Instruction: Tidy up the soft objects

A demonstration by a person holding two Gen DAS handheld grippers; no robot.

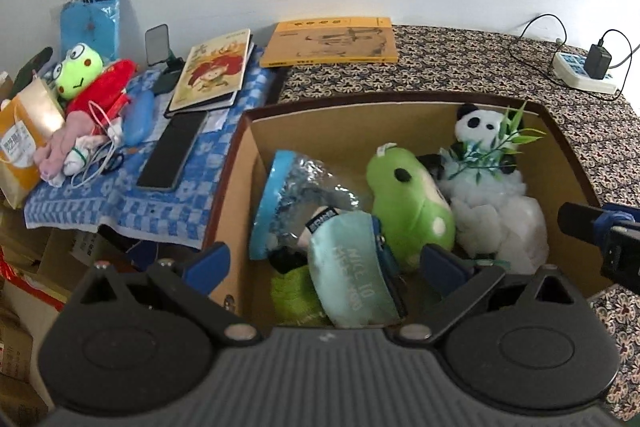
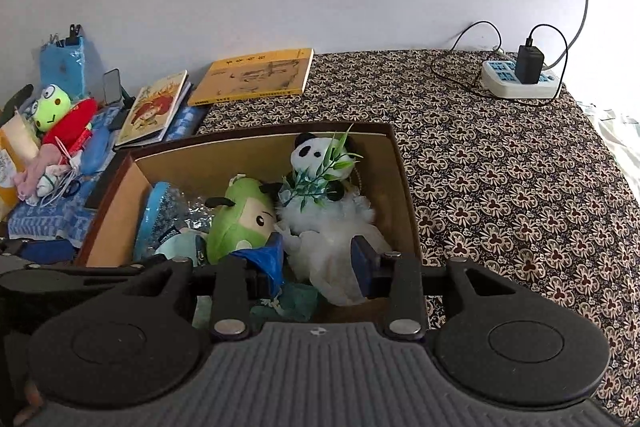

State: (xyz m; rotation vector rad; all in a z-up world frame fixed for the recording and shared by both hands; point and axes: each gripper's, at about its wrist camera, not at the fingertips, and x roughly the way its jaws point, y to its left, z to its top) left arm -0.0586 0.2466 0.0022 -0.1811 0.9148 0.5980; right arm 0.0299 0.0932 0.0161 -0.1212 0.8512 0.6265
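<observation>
Left wrist view looks down into an open cardboard box (image 1: 352, 131) standing on a patterned cloth (image 1: 500, 67). Inside it, toward the far right corner, a panda toy (image 1: 480, 127) sits upright with a green plastic sprig (image 1: 504, 143) across its chest and a white fluffy body below. Next to it on the left lies a green plush (image 1: 408, 203), touching the panda. Nearer the camera a pale teal pouch (image 1: 352, 279) with lettering lies tilted against the plush, and a blue-rimmed silvery bag (image 1: 288, 195) leans on the box's left wall. Something fuzzy and green (image 1: 292, 295) shows at the bottom beneath the pouch.

Left of the box, on a blue checked cloth (image 1: 120, 203), more soft things wait outside: a frog toy (image 1: 78, 69) with a red body, and a pink bundle (image 1: 64, 143) below it, beside a phone (image 1: 172, 151) and two books (image 1: 212, 75).

The left claw (image 1: 324, 259) hangs over the near edge of the box with its fingers spread wide; nothing is between them, and the pouch lies below the gap.

Right wrist view shows the right claw (image 2: 320, 255) over the same box, its fingers standing well apart. A scrap of blue plastic (image 2: 264, 259) hangs at the left finger; whether it is gripped I cannot tell. The white fluff of the panda lies between and under the fingers, not squeezed.
</observation>
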